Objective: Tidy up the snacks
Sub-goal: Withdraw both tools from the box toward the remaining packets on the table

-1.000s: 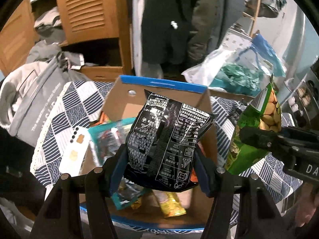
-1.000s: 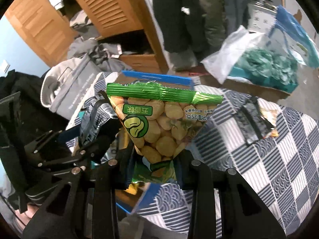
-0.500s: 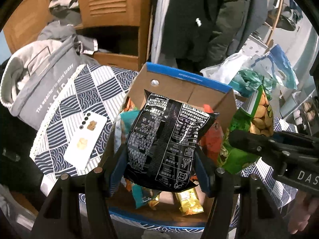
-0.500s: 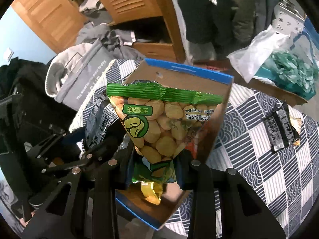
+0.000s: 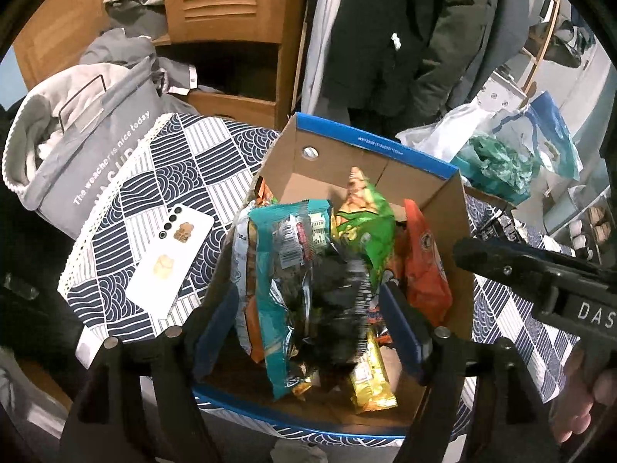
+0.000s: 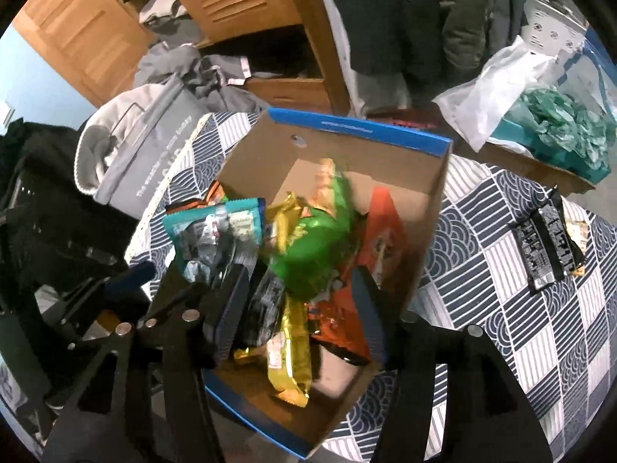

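Over box: your left gripper (image 5: 308, 320) and right gripper (image 6: 297, 305) are both opening, nothing clamped.
Change: black crinkled foil packet (image 5: 335, 308) and green glossy peanut bag (image 6: 312, 247) released, blurred, dropping into blue-rimmed cardboard box (image 5: 370, 146).
Meaning: both stowed; black wrapper (image 6: 543, 247) on patterned tablecloth (image 6: 482, 270) remains.

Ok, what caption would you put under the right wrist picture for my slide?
Right hand-held gripper opening over the cardboard box, green snack bag dropping among other snacks.

Box: brown cardboard box (image 5: 455, 208) with blue rim, open on top
Black bag (image 5: 339, 308): blurred, inside the box
Green bag (image 6: 312, 247): blurred, inside the box
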